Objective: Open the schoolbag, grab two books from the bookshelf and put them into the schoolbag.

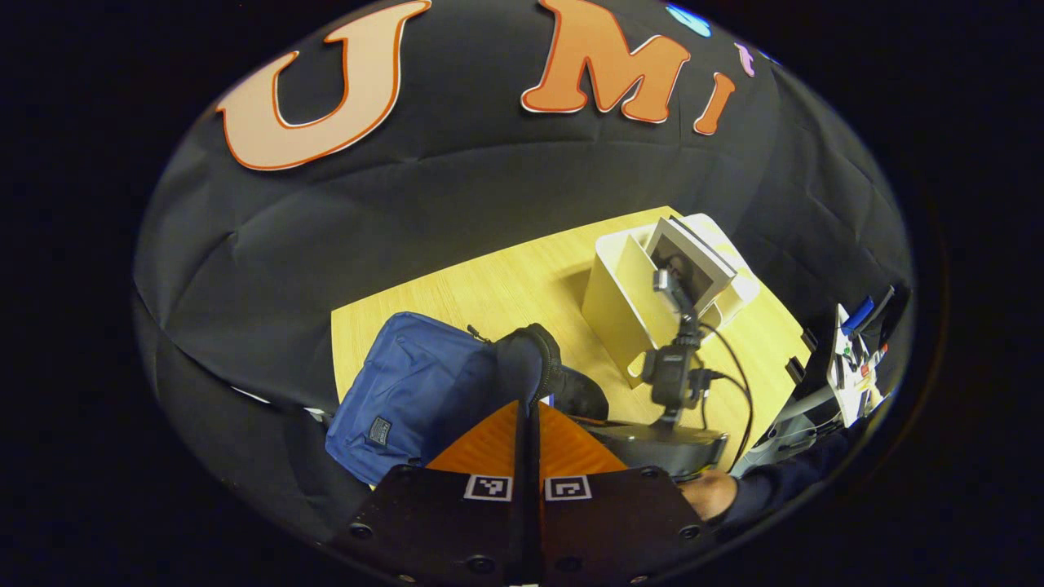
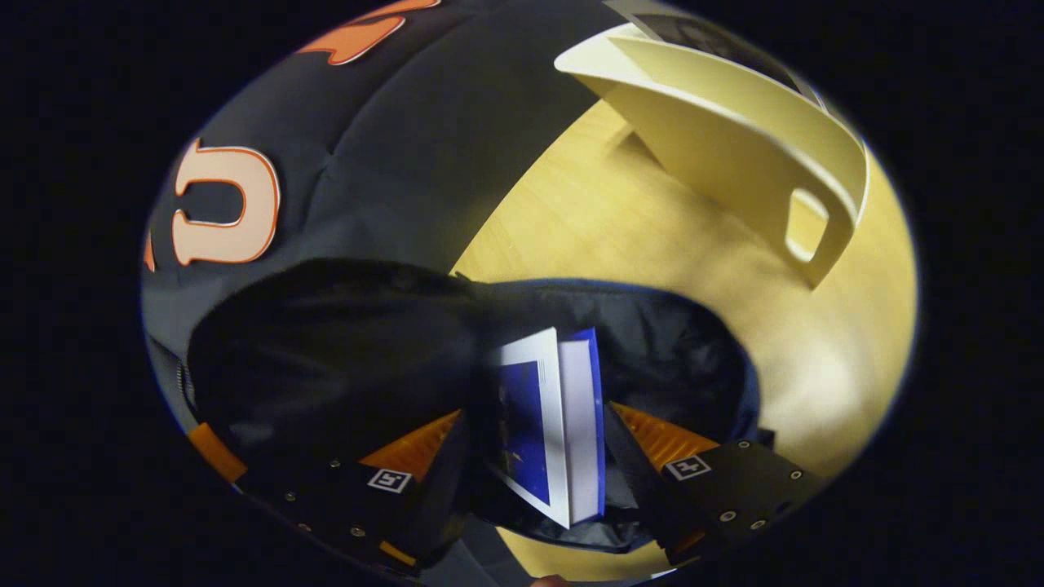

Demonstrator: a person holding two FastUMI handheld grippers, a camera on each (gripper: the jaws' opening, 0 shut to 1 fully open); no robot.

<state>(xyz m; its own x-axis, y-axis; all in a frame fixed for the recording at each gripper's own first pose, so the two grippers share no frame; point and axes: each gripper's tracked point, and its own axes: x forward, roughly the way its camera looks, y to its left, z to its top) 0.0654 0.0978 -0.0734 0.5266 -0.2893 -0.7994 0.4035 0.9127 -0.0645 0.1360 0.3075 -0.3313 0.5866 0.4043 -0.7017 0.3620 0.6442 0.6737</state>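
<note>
From the left gripper view, the left gripper [image 1: 528, 440] sits low at six o'clock with its two orange fingers pressed flat together, and the black rim of the schoolbag [image 1: 408, 383] rises right at their tips; whether a fold of that rim is pinched between them, I cannot tell. The blue schoolbag lies on the wooden table [image 1: 506, 285] toward eight o'clock, its dark mouth lifted beside the fingertips. At two o'clock stands the cream bookshelf [image 1: 620, 302] with a book [image 1: 685, 261] leaning inside it. Between the bag and the shelf, at about four o'clock, the right gripper [image 1: 652, 444] shows with its camera mast, a hand [image 1: 710, 493] and dark sleeve behind it.

In the right gripper view, the right gripper's orange fingers [image 2: 412, 448] stand wide apart at six o'clock, one on each side of a blue-and-white book [image 2: 546, 424]. That book stands on edge inside the open bag [image 2: 342, 342], its pages facing the camera; I cannot tell whether either finger touches it. The bag's black lining spreads from nine o'clock across the centre. The bookshelf [image 2: 734, 155] leans in at one o'clock, on the table [image 2: 620, 236].
</note>
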